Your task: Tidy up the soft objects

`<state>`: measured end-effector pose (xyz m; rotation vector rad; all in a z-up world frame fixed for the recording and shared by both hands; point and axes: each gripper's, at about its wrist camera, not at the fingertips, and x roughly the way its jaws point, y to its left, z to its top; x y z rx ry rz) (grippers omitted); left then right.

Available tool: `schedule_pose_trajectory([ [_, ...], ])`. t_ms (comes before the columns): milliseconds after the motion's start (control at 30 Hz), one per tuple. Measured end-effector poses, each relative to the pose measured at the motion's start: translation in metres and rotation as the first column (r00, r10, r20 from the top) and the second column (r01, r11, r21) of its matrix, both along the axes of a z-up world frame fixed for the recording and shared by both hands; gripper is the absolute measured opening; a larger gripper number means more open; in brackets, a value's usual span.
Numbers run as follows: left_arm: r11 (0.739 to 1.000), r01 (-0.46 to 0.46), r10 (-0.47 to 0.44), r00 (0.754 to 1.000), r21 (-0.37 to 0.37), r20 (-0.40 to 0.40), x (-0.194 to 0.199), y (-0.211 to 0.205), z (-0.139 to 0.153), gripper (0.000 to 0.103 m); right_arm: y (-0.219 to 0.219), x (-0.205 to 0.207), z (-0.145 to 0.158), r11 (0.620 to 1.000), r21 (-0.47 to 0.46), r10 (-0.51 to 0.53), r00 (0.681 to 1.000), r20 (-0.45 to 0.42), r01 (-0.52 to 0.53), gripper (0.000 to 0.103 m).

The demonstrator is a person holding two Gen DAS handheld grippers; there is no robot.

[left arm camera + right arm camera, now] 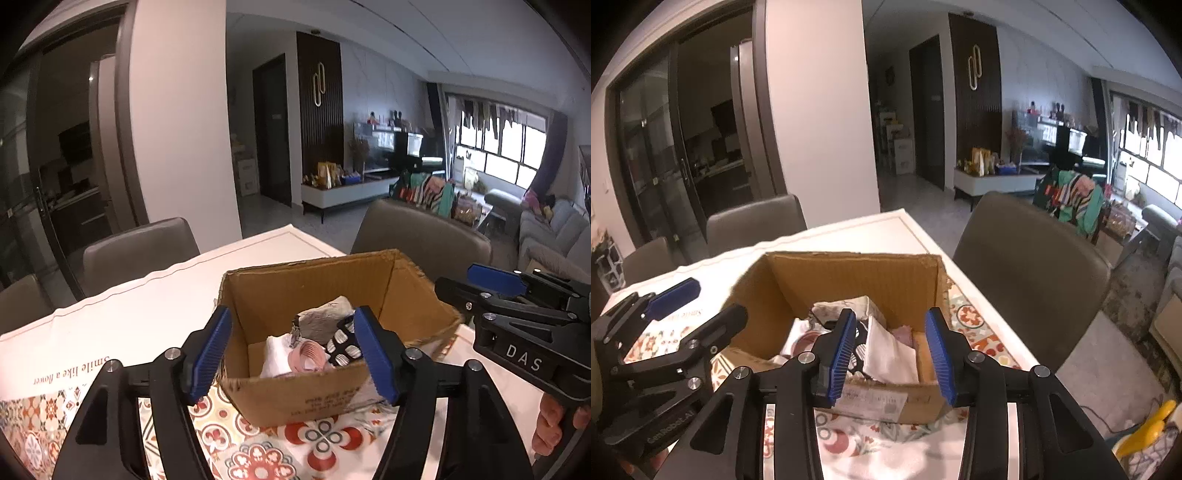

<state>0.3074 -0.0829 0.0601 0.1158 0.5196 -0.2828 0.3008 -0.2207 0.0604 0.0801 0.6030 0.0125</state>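
Inside an open cardboard box (306, 391) on a patterned tablecloth (303, 446) lie soft things: white cloth (275, 356), a pink ribbed piece (308, 356), a black-and-white spotted fabric (341, 345) and a grey cloth (321, 319). Both grippers hover just before the box's near wall, empty. The left gripper (291, 354) has its jaws spread wide; the right gripper (892, 356) is likewise parted. Grey chairs (1030, 273) stand behind the table.

Box label (875, 400) perhaps too blurred
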Motion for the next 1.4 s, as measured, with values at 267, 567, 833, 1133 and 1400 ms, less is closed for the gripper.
schedule_pose_trajectory([
  [267, 0.999, -0.042, 0.042, 0.997, -0.004, 0.057, -0.050, 0.008, 0.020, 0.080, 0.008, -0.049, 0.023, 1.000, -0.015, -0.023, 0.998, 0.065, 0.024, 0.060],
  [567, 0.996, -0.084, 0.085, 0.992, -0.015, 0.096, -0.103, 0.018, 0.030, 0.083, 0.008, -0.109, 0.035, 0.997, -0.029, -0.065, 0.991, 0.118, 0.069, 0.064],
  [833, 0.995, -0.090, 0.093, 0.991, -0.038, 0.095, -0.143, 0.022, 0.033, 0.086, 0.009, -0.153, 0.038, 0.997, -0.013, -0.071, 0.987, 0.141, 0.074, 0.064],
  [1133, 0.995, -0.101, 0.103, 0.984, -0.019, 0.145, -0.174, 0.022, 0.036, 0.097, 0.011, -0.179, 0.035, 0.996, 0.002, -0.086, 0.986, 0.140, 0.087, 0.065],
  [1400, 0.994, -0.110, 0.111, 0.982, -0.020, 0.152, -0.186, 0.021, 0.036, 0.101, 0.009, -0.194, 0.030, 0.994, 0.017, -0.106, 0.985, 0.137, 0.104, 0.069],
])
